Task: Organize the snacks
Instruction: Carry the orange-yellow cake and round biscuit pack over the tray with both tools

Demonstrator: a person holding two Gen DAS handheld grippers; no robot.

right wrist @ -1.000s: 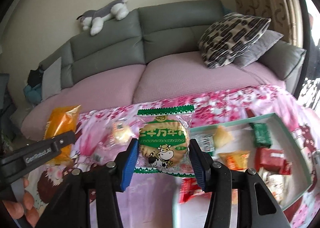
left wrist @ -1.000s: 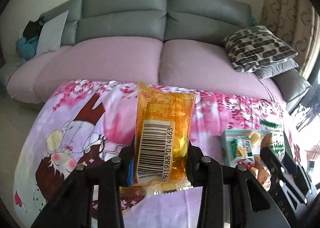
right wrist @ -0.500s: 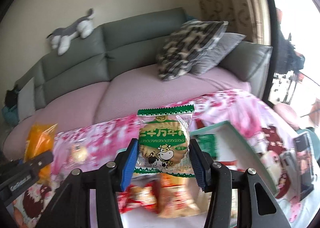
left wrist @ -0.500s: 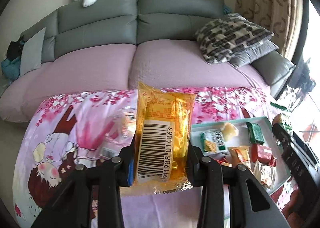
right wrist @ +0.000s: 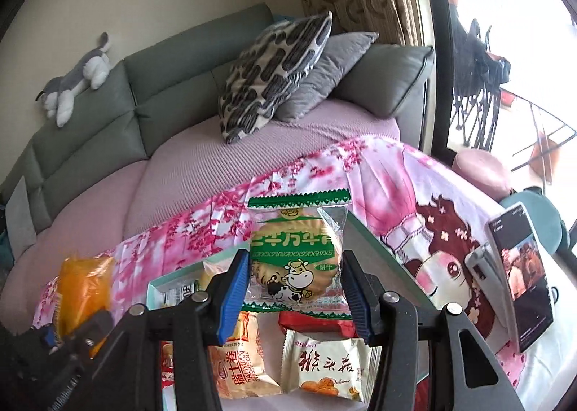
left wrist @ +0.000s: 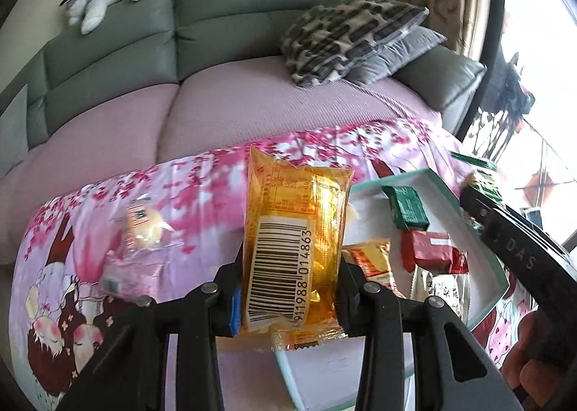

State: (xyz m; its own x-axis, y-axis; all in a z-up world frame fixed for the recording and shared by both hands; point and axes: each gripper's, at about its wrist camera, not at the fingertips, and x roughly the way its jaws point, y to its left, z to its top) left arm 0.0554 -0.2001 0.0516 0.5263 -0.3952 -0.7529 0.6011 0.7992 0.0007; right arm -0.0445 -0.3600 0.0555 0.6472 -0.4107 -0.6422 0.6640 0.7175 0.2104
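left wrist view: floral tablecloth [left wrist: 202, 187] under tray [left wrist: 501, 277], grey sofa [left wrist: 234, 32] behind

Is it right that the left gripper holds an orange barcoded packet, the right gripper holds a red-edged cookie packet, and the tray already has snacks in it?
Not quite. The right gripper holds a green-edged cookie packet, not red-edged, as the right wrist view shows. The rest stands: the left gripper holds the orange barcoded packet, and the tray already has snacks in it.

Both hand-held grippers carried snack packets rightward, now over box [left wrist: 438, 183].
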